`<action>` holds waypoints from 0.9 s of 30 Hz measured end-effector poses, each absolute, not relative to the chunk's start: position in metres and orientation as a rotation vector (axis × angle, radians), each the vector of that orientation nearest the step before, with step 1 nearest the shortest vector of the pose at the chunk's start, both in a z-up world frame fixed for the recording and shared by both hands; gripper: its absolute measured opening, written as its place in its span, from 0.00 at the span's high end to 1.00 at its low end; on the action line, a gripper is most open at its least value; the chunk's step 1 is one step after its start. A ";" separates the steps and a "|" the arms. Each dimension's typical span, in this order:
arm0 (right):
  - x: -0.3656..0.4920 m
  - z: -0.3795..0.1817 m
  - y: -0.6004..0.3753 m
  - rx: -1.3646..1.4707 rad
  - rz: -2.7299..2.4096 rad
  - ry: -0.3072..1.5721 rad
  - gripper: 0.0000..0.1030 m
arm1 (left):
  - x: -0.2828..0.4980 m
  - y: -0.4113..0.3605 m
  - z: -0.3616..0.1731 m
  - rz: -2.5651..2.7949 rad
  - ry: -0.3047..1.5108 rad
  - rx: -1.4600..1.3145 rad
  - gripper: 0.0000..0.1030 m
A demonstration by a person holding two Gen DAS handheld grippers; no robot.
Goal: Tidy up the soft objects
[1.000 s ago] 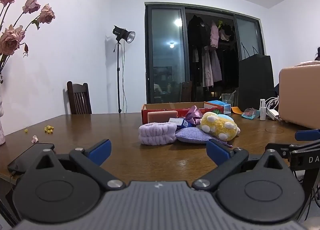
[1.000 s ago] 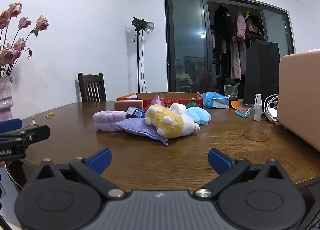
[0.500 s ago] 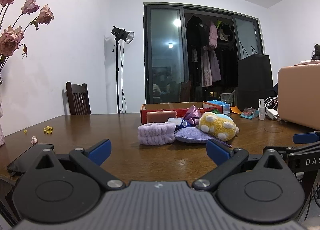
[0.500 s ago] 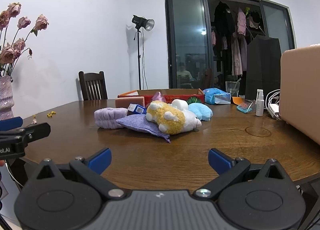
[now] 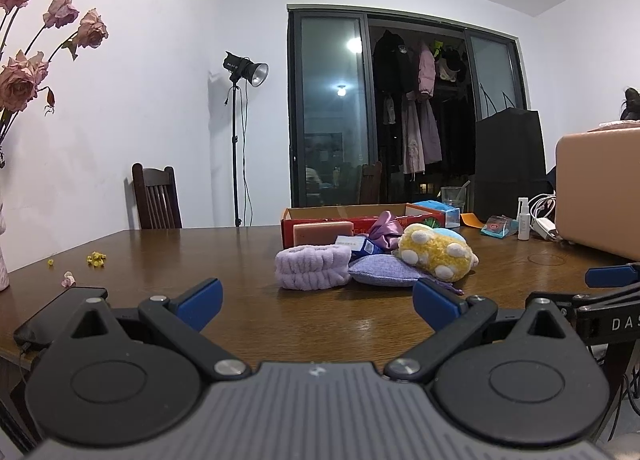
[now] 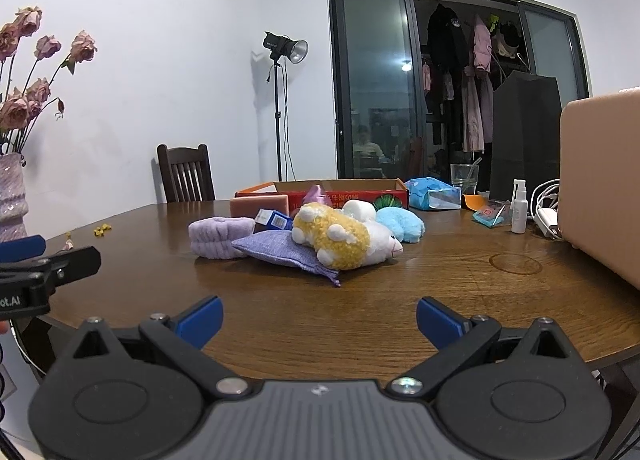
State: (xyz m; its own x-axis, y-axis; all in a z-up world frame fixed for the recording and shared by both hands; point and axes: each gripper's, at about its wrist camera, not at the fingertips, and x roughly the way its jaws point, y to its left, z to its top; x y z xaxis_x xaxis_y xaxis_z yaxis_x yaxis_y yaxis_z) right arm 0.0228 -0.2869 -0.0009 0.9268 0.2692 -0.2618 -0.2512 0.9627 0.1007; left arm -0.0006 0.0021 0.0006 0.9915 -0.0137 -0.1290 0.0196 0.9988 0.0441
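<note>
While the left gripper [image 5: 316, 298] gaped empty, the soft pile lay at twelve o'clock: lavender headband [image 5: 313, 266], yellow plush [image 5: 436, 252], before a red box [image 5: 320, 220], contents hidden; from the right gripper [image 6: 318, 318], likewise spread, the plush [image 6: 340, 238] overlapped a purple pouch [image 6: 280, 250]

Both views have lowered a little over the last second and sit nearer level with the tabletop [image 6: 400, 300]. In the left view the right hand-held gripper [image 5: 612, 288], at 3 o'clock, has dropped lower in frame. In the right view the toy pile [image 6: 340, 238] appears slightly closer. Nothing on the tabletop has shifted.
</note>
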 end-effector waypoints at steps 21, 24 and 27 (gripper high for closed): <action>0.023 -0.002 -0.287 0.065 0.269 0.284 0.00 | -0.001 0.002 0.001 -0.016 0.129 0.045 0.00; 0.023 -0.002 -0.287 0.064 0.267 0.281 0.00 | -0.001 0.002 0.001 -0.017 0.128 0.045 0.00; 0.024 -0.002 -0.287 0.064 0.269 0.281 0.00 | 0.000 0.002 0.001 -0.017 0.129 0.045 0.00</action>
State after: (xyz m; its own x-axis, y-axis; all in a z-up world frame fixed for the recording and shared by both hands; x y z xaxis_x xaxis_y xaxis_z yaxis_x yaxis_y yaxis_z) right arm 0.0240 -0.2869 -0.0021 0.9252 0.2710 -0.2656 -0.2532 0.9622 0.0999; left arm -0.0005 0.0025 0.0008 0.9916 -0.0142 -0.1289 0.0199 0.9989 0.0434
